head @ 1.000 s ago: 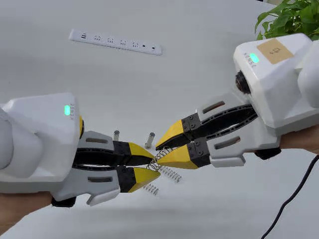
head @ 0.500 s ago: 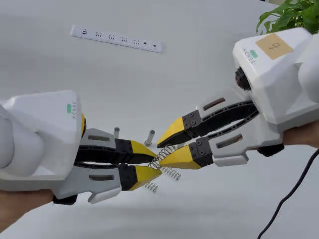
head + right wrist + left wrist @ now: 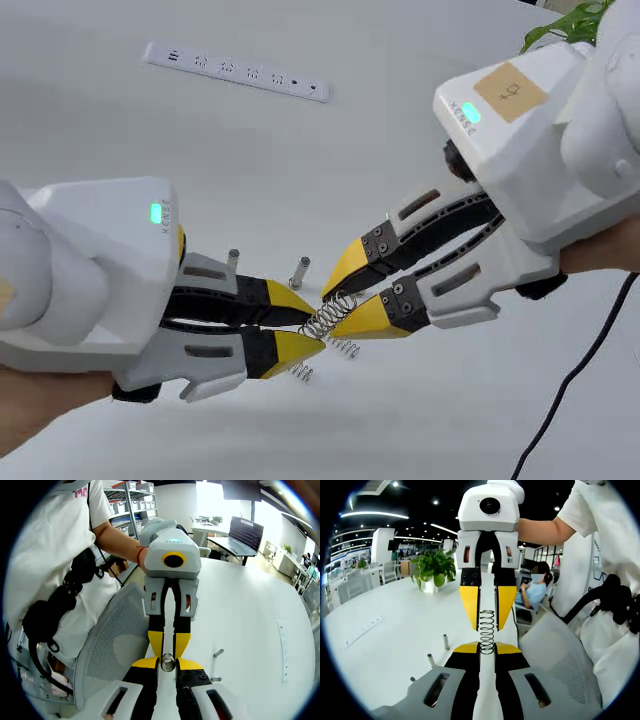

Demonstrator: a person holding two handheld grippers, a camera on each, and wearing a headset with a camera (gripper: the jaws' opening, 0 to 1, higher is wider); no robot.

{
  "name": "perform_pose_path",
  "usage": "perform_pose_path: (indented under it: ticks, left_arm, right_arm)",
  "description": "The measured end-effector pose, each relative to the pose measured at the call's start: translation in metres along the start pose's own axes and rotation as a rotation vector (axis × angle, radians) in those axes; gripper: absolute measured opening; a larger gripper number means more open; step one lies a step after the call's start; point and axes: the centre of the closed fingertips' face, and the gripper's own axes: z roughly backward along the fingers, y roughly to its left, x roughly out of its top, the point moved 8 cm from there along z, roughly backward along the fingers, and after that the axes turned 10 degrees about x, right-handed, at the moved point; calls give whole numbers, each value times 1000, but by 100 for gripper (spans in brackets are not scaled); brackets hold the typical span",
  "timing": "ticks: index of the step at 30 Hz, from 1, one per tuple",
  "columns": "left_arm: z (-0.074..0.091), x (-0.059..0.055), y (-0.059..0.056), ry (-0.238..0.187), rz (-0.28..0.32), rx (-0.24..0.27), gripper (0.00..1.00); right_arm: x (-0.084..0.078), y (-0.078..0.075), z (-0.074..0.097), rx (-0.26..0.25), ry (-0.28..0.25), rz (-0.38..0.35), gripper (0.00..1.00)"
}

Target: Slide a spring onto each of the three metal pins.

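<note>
A steel spring (image 3: 331, 315) hangs above the table between both grippers' yellow tips. My left gripper (image 3: 314, 331) comes in from the left and is shut on one end of the spring (image 3: 487, 630). From the right, my right gripper (image 3: 331, 311) meets it tip to tip, with its jaws closed around the other end (image 3: 167, 662). Two metal pins (image 3: 233, 261) (image 3: 298, 272) stand upright on the table just behind the tips. In the left gripper view all three pins (image 3: 446, 641) (image 3: 430, 659) (image 3: 412, 679) stand in a row. Two loose springs (image 3: 345, 348) (image 3: 301, 372) lie below the tips.
A white power strip (image 3: 236, 71) lies at the back of the white table (image 3: 420, 130). A black cable (image 3: 575, 385) trails at the right edge and a plant (image 3: 565, 22) sits at the top right. A mesh chair (image 3: 112, 645) stands by the table's edge.
The right gripper's body has shifted a little left and tilted more steeply. The spring stays pinched between the two sets of tips over the same spot.
</note>
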Motion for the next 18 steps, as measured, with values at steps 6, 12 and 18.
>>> perform_pose_path:
  ticks: [6, 12, 18]
  left_arm:
    - [-1, -2, -1, 0, 0, -4, 6]
    - [-1, -2, -1, -2, 5, -3, 6]
    - [-1, -3, -1, -5, 4, -4, 6]
  right_arm:
    - [1, -1, -4, 24, 33, 15, 8]
    - [0, -3, -5, 29, 49, 23, 7]
    - [0, -3, -5, 35, 79, 37, 7]
